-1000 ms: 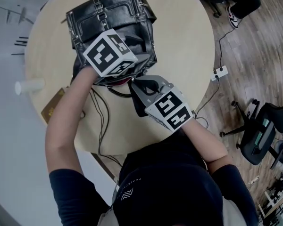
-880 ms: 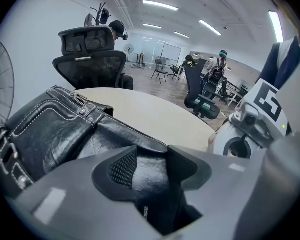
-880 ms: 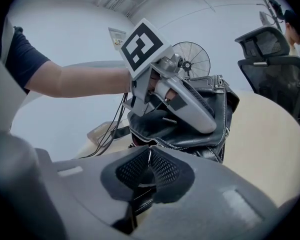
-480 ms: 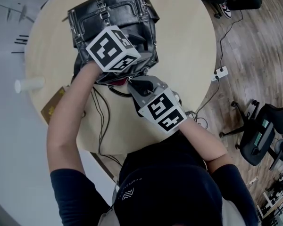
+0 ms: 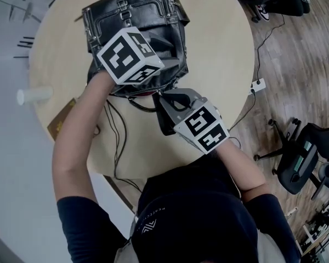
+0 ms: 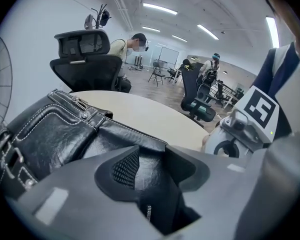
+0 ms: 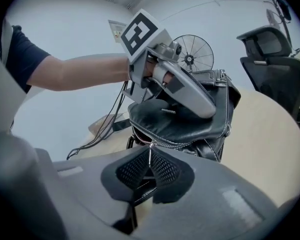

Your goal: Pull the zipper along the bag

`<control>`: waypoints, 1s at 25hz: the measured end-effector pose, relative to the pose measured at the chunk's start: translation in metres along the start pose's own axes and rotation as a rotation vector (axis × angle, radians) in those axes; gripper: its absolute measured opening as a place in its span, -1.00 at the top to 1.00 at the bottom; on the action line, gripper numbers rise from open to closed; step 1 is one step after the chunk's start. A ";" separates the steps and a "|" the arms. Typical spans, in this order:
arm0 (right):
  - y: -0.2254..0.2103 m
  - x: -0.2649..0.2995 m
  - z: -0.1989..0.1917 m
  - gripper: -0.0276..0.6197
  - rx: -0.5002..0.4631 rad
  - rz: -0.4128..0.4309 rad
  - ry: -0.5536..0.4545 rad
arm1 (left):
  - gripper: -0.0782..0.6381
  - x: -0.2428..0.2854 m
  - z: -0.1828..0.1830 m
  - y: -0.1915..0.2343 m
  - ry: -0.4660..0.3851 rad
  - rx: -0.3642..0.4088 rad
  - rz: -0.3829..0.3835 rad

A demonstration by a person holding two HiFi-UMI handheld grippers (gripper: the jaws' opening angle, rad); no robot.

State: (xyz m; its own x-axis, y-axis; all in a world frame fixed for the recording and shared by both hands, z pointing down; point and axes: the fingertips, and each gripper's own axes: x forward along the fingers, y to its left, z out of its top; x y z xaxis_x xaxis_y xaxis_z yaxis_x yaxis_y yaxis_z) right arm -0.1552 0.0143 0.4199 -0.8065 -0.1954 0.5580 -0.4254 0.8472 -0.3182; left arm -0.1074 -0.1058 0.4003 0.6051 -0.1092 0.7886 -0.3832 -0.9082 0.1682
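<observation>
A black leather bag (image 5: 137,15) lies on the round table (image 5: 219,53). My left gripper (image 5: 153,64) reaches over its near top. Its jaws have just been closing, and in the left gripper view (image 6: 152,176) they pinch a fold of the bag's leather (image 6: 55,134). My right gripper (image 5: 163,98) sits at the bag's near edge. The right gripper view shows it (image 7: 150,166) shut on the metal zipper pull (image 7: 150,154), with the zipper teeth (image 7: 175,145) running off to the right along the bag (image 7: 190,124). The left gripper (image 7: 205,109) rests on top there.
A white cup (image 5: 34,96), a brown flat board (image 5: 60,122) and black cables (image 5: 118,141) lie at the table's left near side. Office chairs (image 5: 307,158) and a power strip (image 5: 257,84) are on the wood floor to the right. A fan (image 7: 192,51) stands beyond the bag.
The right gripper's cube has drifted slightly left and back right. The bag and the left gripper stay about where they were.
</observation>
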 end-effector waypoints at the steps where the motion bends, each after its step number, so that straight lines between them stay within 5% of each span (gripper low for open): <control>1: 0.000 0.001 0.000 0.88 -0.015 -0.006 0.006 | 0.25 -0.001 0.000 -0.003 0.006 0.015 -0.002; 13: -0.003 -0.004 0.000 0.88 -0.003 -0.053 -0.029 | 0.02 -0.004 0.000 -0.020 0.088 0.120 0.004; 25: -0.006 -0.002 -0.001 0.88 0.050 -0.115 -0.062 | 0.10 -0.003 -0.004 -0.025 0.160 0.199 0.028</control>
State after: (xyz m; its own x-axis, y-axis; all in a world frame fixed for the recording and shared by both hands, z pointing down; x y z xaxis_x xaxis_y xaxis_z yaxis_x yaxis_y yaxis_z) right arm -0.1505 0.0103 0.4209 -0.7745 -0.3216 0.5448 -0.5353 0.7920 -0.2935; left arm -0.1018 -0.0812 0.3962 0.4723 -0.0845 0.8774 -0.2440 -0.9690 0.0381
